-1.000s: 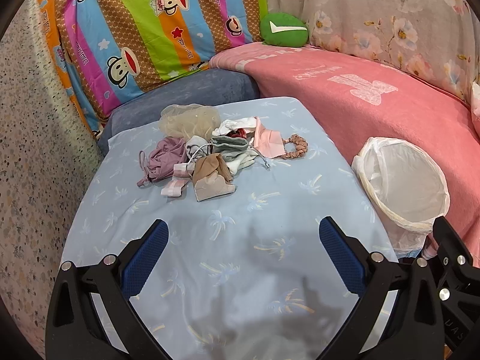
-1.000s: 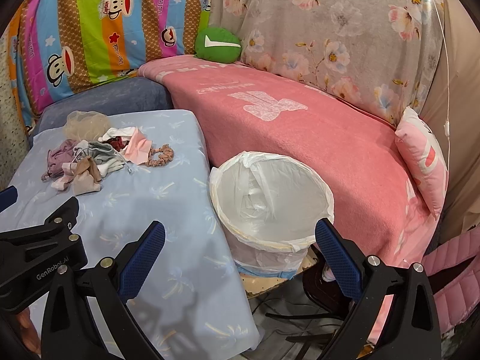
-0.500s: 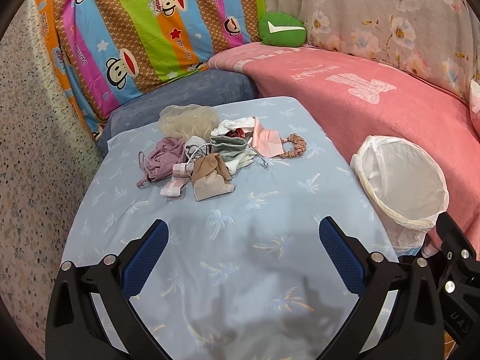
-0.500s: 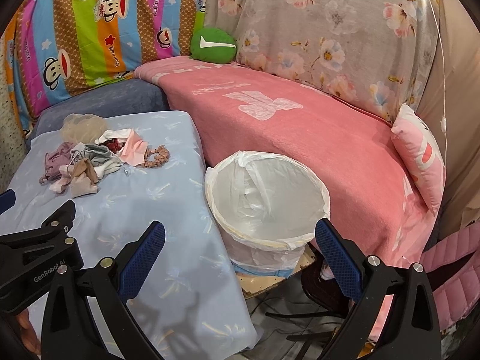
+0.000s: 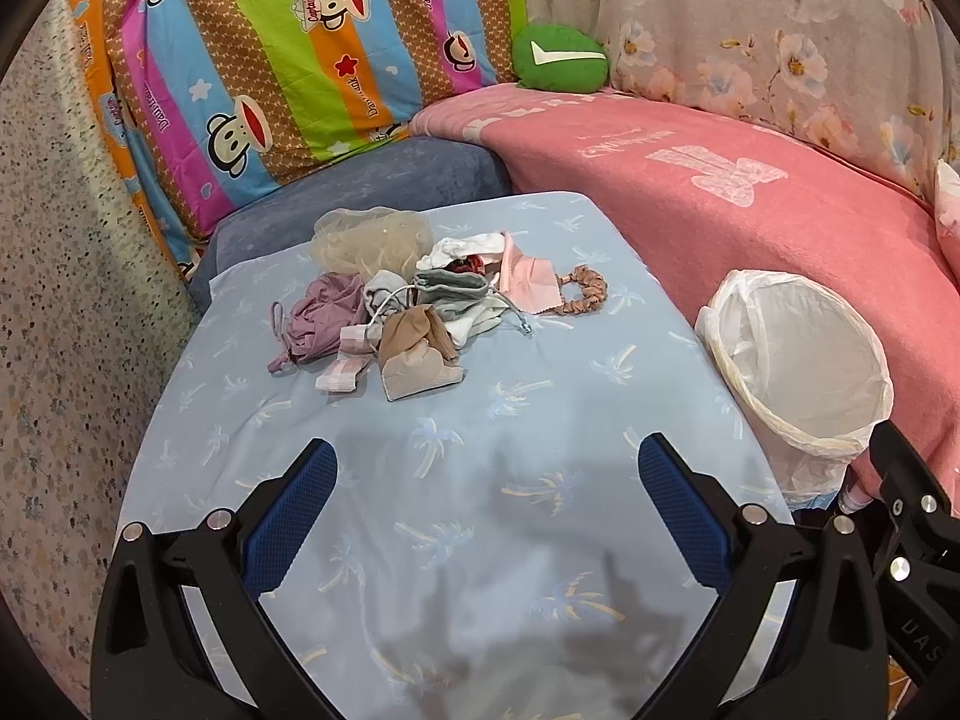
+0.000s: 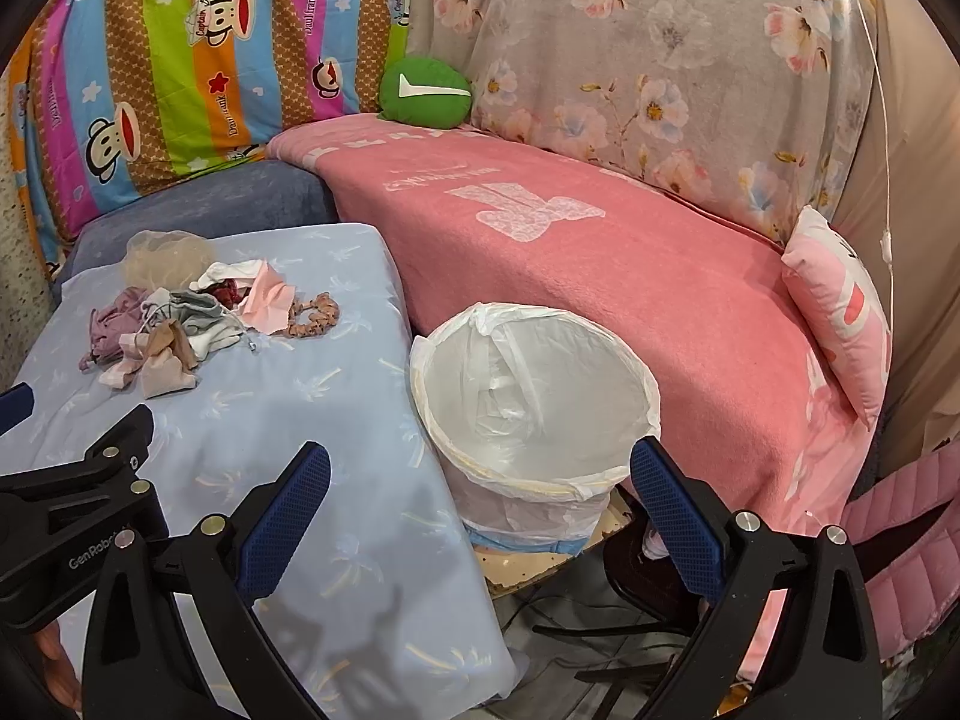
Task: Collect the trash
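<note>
A heap of small cloth scraps (image 5: 414,312) (image 6: 180,324) lies at the far end of a table covered in pale blue palm-print cloth (image 5: 456,480) (image 6: 336,408). It includes a beige net, a mauve rag, a tan pouch (image 5: 417,354), a pink square and a brown scrunchie (image 5: 581,291) (image 6: 315,315). A bin lined with a white bag (image 5: 798,378) (image 6: 534,396) stands at the table's right side. My left gripper (image 5: 486,510) hangs open above the near half of the table, empty. My right gripper (image 6: 480,510) is open and empty over the bin's near rim.
A pink blanket (image 5: 750,210) (image 6: 600,252) covers the sofa behind the bin. A striped monkey-print cushion (image 5: 288,60), a green pillow (image 5: 561,57) (image 6: 426,90) and a floral drape (image 6: 660,60) line the back. A pink cushion (image 6: 840,306) lies at the right.
Both views have drifted slightly; the bin and the cloth heap shift a little left in the right wrist view. Both grippers stay open and empty.
</note>
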`<state>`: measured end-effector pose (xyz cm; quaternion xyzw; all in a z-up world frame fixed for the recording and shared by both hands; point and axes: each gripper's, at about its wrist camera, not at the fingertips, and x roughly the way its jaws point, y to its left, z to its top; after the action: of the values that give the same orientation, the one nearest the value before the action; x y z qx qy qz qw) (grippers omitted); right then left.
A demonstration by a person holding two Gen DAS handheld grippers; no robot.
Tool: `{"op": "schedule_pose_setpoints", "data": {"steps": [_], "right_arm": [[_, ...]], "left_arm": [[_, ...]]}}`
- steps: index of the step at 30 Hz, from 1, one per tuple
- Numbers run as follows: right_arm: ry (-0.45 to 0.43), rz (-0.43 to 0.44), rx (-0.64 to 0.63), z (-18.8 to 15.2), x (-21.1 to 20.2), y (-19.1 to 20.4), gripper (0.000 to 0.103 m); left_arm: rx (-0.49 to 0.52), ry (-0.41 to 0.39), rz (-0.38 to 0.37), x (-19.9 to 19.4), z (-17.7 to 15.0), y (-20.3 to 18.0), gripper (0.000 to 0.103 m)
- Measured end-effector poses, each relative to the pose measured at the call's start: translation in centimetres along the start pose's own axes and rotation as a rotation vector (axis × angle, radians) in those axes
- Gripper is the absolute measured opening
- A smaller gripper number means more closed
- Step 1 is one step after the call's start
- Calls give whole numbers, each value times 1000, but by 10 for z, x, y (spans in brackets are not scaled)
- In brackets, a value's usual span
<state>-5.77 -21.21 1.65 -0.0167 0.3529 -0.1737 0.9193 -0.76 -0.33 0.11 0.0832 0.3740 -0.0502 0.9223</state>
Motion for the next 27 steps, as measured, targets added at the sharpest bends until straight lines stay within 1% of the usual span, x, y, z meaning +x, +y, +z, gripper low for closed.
{"op": "schedule_pose_setpoints", "data": {"steps": [7, 27], "right_arm": [[-2, -8, 12, 0, 1, -4, 97], [19, -17, 28, 3, 22, -11, 97]], "left_arm": [[10, 4, -18, -1, 1, -1, 96], [27, 13, -10, 12, 12, -8, 96]]}}
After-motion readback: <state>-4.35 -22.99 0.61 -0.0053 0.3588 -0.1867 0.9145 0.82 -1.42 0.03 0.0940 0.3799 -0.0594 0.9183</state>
